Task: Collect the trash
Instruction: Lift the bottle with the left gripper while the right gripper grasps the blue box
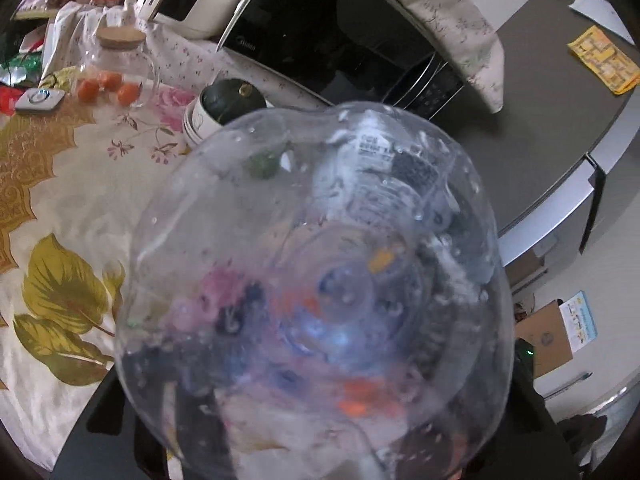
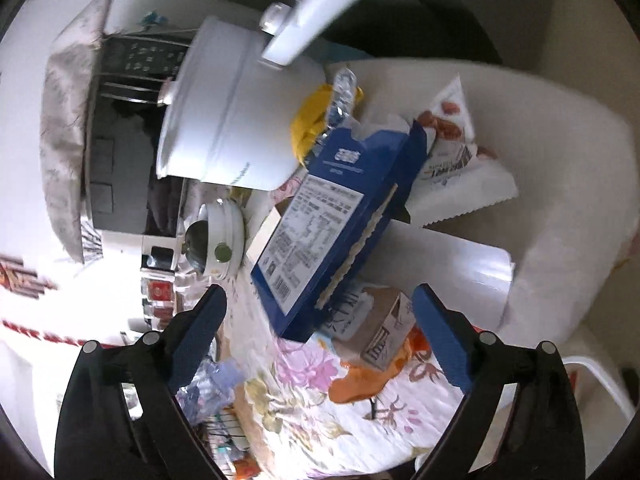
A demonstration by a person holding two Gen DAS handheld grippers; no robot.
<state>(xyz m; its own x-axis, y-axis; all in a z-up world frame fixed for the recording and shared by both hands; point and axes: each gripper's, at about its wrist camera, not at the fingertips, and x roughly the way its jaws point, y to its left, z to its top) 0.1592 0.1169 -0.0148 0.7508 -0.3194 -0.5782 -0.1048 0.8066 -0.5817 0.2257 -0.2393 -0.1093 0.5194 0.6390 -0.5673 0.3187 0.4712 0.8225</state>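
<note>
The left claw [image 1: 320, 420] grips a clear plastic bottle [image 1: 320, 260], base pointing away from the camera, above the floral bench [image 1: 60, 200]. Only the right view shows the blue box [image 2: 332, 224] lying slanted ahead of the wide-open, empty right claw [image 2: 320, 332].

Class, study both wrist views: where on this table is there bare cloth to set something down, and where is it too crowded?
Free: the floral tablecloth between the glass jar of orange fruit and the clear plastic bottle; also cloth below the blue box. Crowded: around the white cooker, snack bag and small carton.
</note>
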